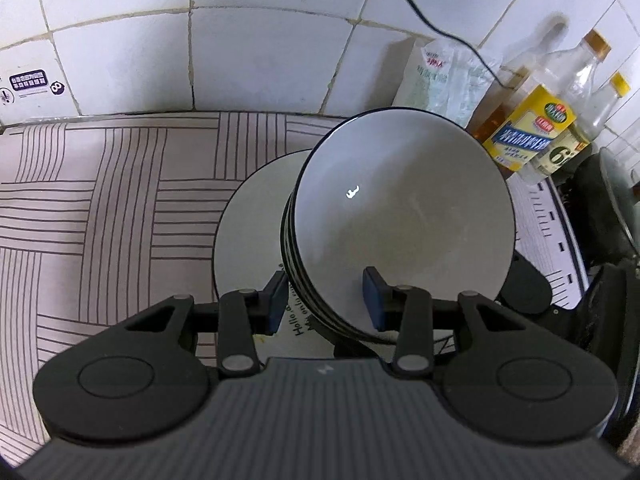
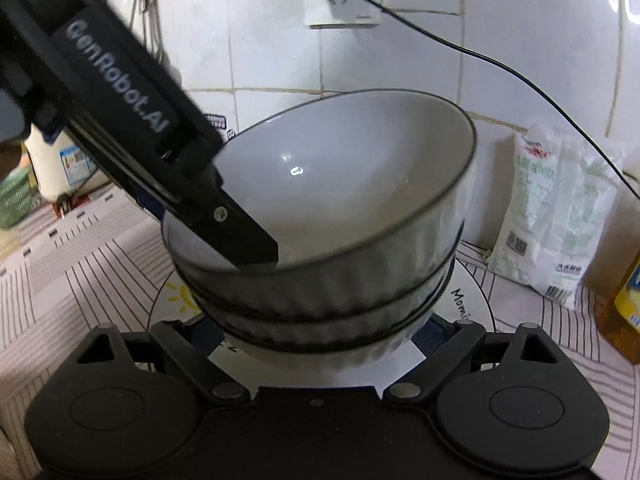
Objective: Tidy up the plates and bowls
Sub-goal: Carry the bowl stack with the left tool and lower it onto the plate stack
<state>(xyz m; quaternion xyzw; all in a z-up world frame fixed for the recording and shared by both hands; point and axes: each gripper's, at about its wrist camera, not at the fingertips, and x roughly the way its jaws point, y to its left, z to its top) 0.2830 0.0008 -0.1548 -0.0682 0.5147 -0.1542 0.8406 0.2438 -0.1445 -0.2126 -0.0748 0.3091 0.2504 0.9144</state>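
Note:
A stack of grey ribbed bowls [image 1: 404, 216] with dark rims stands on a white plate [image 1: 250, 216] that has printed lettering. My left gripper [image 1: 326, 300] is open and straddles the near rim of the top bowl: one finger is inside, one outside. In the right wrist view the bowl stack [image 2: 332, 264] fills the middle on the plate [image 2: 476, 304], and the left gripper's finger [image 2: 244, 236] reaches into the top bowl. My right gripper [image 2: 320, 340] is open with its fingers on either side of the lowest bowl's base.
The counter is covered by a line-patterned mat [image 1: 100, 200]. White tiled wall [image 1: 260, 48] behind. A white plastic bag [image 1: 440, 76], oil bottles [image 1: 532, 128] and a black cable [image 1: 416, 4] stand at the back right. A dark pan [image 1: 600, 208] is at the right.

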